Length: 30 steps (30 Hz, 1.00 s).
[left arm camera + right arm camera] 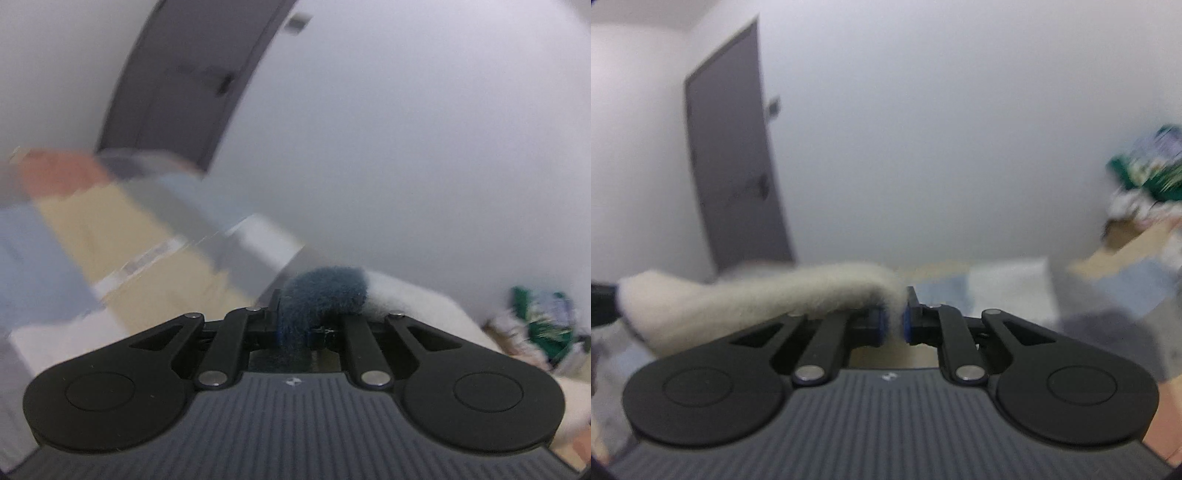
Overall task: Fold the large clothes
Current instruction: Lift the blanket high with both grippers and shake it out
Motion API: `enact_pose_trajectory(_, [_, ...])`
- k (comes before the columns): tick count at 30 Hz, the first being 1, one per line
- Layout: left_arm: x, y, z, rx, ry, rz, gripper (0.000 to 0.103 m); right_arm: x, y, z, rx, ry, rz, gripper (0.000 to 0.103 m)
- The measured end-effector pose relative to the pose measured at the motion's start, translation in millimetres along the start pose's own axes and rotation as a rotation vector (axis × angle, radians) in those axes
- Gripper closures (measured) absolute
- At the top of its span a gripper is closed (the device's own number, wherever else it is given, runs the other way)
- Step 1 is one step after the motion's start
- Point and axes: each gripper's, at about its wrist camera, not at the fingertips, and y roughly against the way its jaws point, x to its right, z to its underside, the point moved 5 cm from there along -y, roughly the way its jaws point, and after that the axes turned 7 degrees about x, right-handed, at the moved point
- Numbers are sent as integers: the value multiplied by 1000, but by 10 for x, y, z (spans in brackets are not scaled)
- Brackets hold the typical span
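My left claw (295, 325) and right claw (894, 325) each pinch the fleece garment (757, 295); it stretches toward frame left from the right claw.

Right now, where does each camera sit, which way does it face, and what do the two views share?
Left wrist: on the left gripper, facing along its fingers toward a white wall and dark grey door; gripper shut on the fleece garment's blue-trimmed cream edge.
Right wrist: on the right gripper, facing the same door; gripper shut on cream fleece.
Shared: door, wall, garment, green clutter. No person's body identifiable.
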Motion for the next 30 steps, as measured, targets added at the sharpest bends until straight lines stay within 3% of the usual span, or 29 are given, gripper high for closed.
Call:
enact_pose_trajectory(5, [-417,-520,343,-153,-6,-213,90,-56,-575,658,-300,16,-105,89])
enact_pose_trajectory(10, [-575,-754,611,-229,-6,-288,90,-51,-1084,1221,-515,-58,-140,88])
enact_pose_trajectory(12, [-633,-797,623,-229,10,-288,90,-35,-1194,1296,-527,-60,-138,88])
enact_pose_trajectory(14, [-667,-776,614,-229,21,-299,81,-52,-1208,1305,-527,-76,-137,88])
enact_pose_trajectory(18, [-652,-665,618,-235,60,-330,45,-133,-1047,1309,-519,-89,-120,86])
enact_pose_trajectory(19, [-641,-600,620,-238,71,-329,41,-123,-1017,1309,-524,-92,-109,86])
enact_pose_trajectory(25, [-568,-231,572,-231,146,-247,34,-170,-648,1251,-524,-103,-65,78])
enact_pose_trajectory(30, [-333,172,555,-206,115,-182,32,-123,-356,1244,-513,-160,-5,74])
